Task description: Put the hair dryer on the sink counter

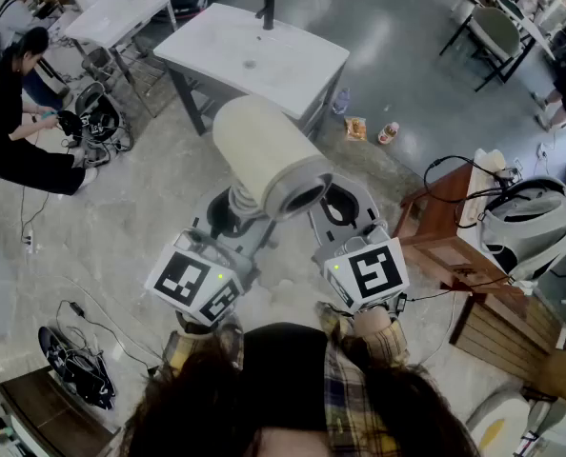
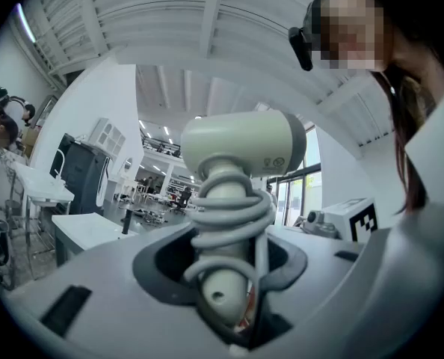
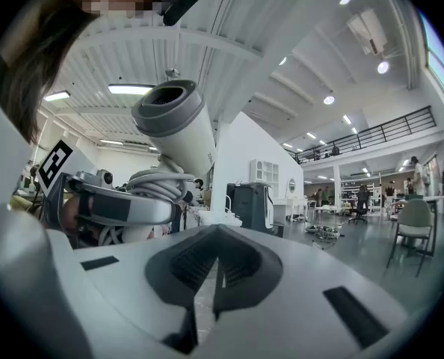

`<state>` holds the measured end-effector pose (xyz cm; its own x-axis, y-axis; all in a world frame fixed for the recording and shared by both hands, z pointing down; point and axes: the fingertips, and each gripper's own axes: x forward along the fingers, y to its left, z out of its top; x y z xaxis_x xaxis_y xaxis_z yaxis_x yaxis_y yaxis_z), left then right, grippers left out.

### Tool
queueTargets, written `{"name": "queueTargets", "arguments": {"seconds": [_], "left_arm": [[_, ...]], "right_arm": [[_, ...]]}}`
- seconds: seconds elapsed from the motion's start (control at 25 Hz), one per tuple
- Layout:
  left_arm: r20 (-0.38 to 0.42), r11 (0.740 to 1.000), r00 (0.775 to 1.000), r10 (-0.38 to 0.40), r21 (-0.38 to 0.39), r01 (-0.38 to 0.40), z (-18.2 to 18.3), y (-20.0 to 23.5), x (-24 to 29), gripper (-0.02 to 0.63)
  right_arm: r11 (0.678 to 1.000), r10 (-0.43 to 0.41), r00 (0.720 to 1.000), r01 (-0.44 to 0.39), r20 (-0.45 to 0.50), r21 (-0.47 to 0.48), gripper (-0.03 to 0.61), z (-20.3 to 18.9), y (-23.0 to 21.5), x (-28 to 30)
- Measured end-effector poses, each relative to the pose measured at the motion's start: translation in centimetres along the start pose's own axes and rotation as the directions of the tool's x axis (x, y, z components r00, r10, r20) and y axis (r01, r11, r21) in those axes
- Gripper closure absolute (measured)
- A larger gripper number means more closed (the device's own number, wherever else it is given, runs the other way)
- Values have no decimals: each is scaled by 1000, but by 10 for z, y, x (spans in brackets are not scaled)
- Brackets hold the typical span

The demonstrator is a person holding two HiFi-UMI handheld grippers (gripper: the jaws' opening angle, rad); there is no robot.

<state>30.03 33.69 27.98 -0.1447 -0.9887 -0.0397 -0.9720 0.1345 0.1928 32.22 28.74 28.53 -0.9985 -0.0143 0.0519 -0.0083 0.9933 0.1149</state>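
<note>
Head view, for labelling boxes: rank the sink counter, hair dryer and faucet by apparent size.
1. sink counter
2. hair dryer, enlarged by its nearness to the camera
3. faucet, clearly smallest

Sink counter (image 1: pixel 293 65) top open; faucet (image 1: pixel 265 9) at far edge.

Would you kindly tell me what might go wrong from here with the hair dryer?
The left gripper holds the hair dryer only by its cord-wrapped handle, so the large head might tip or slip. The coiled cord may unwind and snag. Setting down on the sink counter, it might knock the faucet.
</note>
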Motion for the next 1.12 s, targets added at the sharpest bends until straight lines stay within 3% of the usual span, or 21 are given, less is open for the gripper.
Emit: {"name": "queueTargets", "arguments": {"seconds": [0.76, 0.92, 1.12], "left_arm": [[-8, 998, 998, 67, 3, -67, -16, -31, 1, 428], [-12, 997, 997, 79, 22, -79, -17, -27, 2, 428], [-4, 997, 997, 72, -7, -72, -17, -5, 8, 428]], "right_arm": [[995, -7, 999, 3, 49, 95, 563, -20, -28, -41], [995, 5, 999, -10, 46, 99, 563, -22, -29, -35], [996, 14, 999, -17, 32, 93, 563, -25, -32, -8]]}}
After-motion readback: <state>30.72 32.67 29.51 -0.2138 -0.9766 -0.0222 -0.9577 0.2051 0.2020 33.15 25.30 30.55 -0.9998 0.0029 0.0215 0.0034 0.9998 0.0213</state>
